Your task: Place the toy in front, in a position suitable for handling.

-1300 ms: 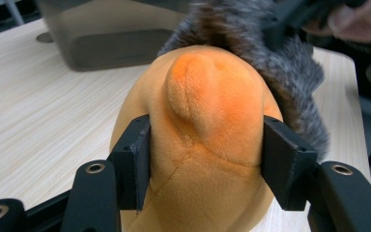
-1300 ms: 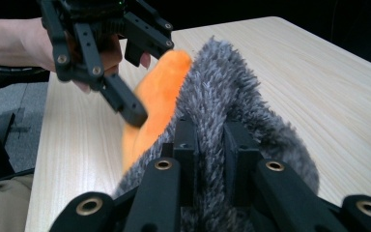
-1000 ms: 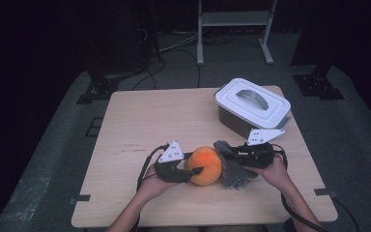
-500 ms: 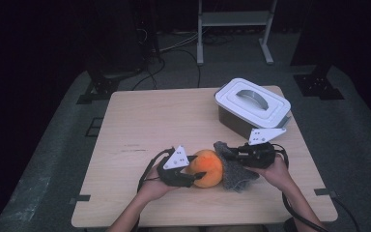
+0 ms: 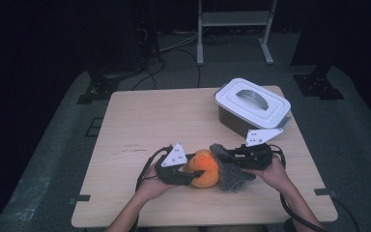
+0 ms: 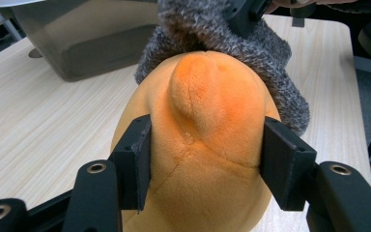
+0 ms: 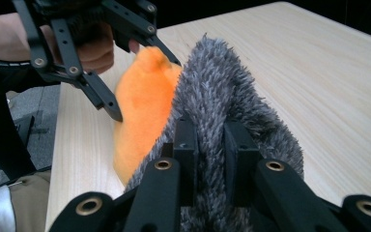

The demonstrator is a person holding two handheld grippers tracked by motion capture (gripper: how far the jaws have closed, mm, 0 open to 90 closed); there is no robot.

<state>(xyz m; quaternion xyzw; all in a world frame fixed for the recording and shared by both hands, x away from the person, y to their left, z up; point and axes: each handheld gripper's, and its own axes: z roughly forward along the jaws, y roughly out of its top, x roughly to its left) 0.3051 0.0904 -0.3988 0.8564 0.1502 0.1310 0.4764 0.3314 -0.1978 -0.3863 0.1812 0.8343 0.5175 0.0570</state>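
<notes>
An orange plush toy (image 5: 204, 167) lies near the table's front edge, and my left gripper (image 5: 195, 169) is shut on it; in the left gripper view the jaws press both sides of the plush toy (image 6: 203, 145). A fuzzy grey sock (image 5: 229, 169) lies against the toy's right side. My right gripper (image 5: 222, 153) is shut on a fold of the grey sock (image 7: 222, 121), whose open end wraps part of the orange plush toy (image 7: 142, 111). The left gripper (image 7: 121, 72) and its hand appear beyond the toy in the right gripper view.
A grey bin with a white handled lid (image 5: 252, 102) stands at the table's (image 5: 149, 121) back right, close behind the right hand. Cables trail from both grippers toward the front edge. A metal stand (image 5: 234, 19) and cables sit on the dark floor beyond.
The left gripper and the orange toy have shifted slightly right, pressing the toy further into the grey sock. The right gripper has stayed almost still.
</notes>
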